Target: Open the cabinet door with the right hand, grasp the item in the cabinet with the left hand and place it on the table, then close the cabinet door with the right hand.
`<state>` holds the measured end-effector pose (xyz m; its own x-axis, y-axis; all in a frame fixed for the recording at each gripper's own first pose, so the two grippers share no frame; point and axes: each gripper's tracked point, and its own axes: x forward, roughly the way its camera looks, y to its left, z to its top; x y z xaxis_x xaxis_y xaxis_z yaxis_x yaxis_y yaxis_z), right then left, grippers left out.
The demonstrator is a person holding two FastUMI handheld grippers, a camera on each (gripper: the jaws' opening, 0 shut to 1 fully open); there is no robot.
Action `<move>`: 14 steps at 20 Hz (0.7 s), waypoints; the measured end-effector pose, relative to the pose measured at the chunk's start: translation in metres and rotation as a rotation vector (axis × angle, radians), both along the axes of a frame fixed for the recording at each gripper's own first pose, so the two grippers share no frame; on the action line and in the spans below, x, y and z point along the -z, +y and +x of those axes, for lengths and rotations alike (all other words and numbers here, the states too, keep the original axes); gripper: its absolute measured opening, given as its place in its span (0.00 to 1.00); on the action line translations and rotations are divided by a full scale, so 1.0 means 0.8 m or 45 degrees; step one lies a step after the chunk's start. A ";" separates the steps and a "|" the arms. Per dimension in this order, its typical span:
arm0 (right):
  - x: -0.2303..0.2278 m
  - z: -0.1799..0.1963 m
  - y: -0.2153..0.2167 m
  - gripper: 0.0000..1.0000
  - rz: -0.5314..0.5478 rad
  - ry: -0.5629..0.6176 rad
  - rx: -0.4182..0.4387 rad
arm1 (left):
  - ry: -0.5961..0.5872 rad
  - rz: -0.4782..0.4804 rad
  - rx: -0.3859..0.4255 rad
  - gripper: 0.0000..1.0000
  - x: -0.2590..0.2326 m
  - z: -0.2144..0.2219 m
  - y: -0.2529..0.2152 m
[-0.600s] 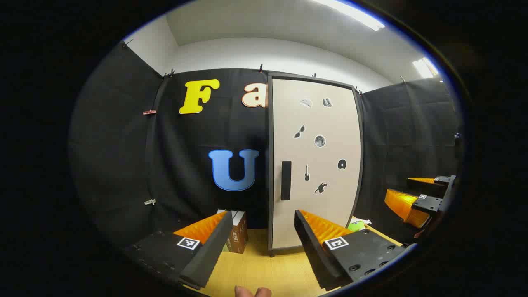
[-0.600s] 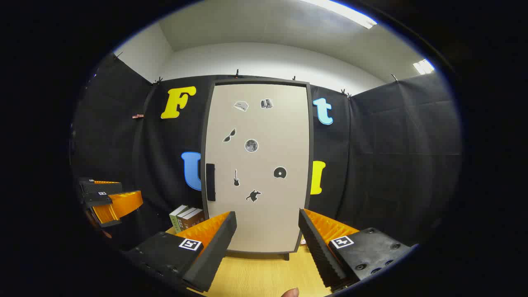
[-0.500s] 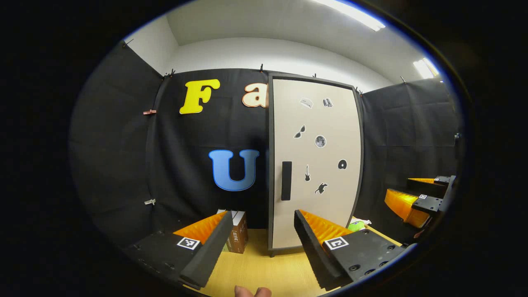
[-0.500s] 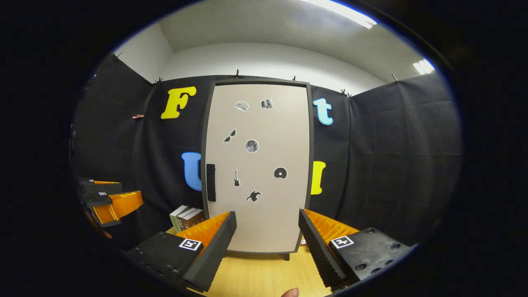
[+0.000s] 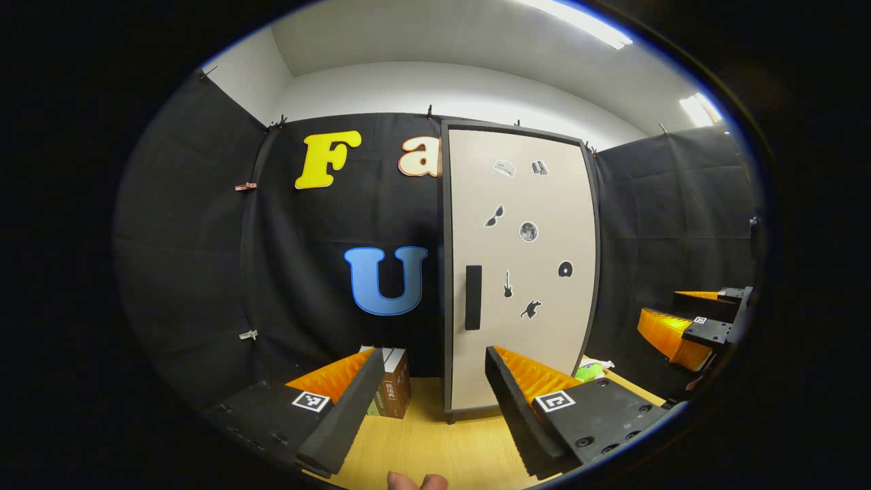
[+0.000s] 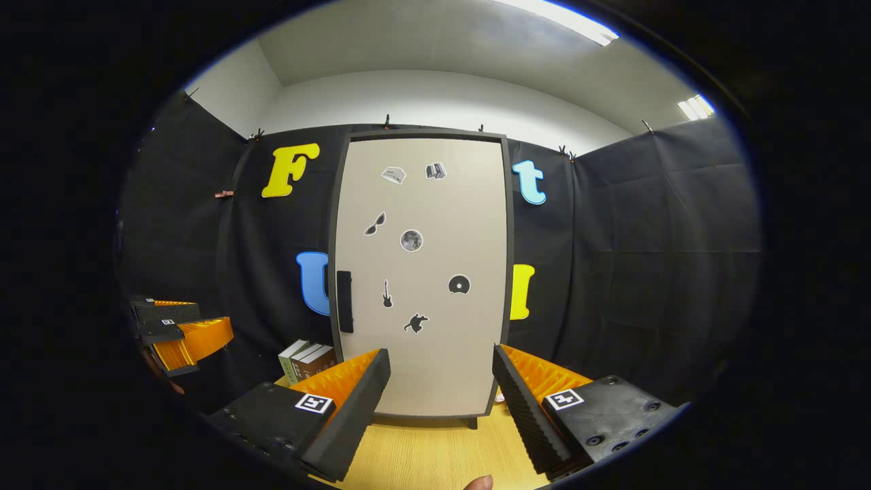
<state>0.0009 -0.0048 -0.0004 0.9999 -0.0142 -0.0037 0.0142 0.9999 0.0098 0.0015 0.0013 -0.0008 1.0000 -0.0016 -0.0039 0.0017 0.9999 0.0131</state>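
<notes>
None of the three steps is done: the cabinet door (image 6: 422,272) is shut, so the item inside is hidden. The right tool (image 6: 441,391) is open and holds nothing, well apart from the door, with the handle (image 6: 345,301) ahead and to its left. The left tool (image 5: 432,398) is open and empty over the counter (image 5: 435,446), the door ahead to its right.

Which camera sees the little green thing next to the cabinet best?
The left gripper view: the green thing peeks out on the table by the cabinet's lower right corner. In the right gripper view that spot sits behind the right gripper, so I cannot make it out.
</notes>
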 end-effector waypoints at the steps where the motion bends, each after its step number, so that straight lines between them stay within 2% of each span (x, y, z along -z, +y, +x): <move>1: 0.000 0.001 0.001 0.97 0.000 0.000 0.000 | 0.000 0.001 0.000 0.94 0.000 0.000 0.000; 14: 0.001 0.004 0.003 0.97 -0.005 0.000 0.006 | -0.003 0.008 0.000 0.94 -0.001 0.004 0.005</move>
<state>0.0044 -0.0027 -0.0011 0.9998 -0.0192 -0.0033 0.0192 0.9998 0.0061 0.0046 0.0053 -0.0002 1.0000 -0.0020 -0.0017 0.0020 0.9998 0.0194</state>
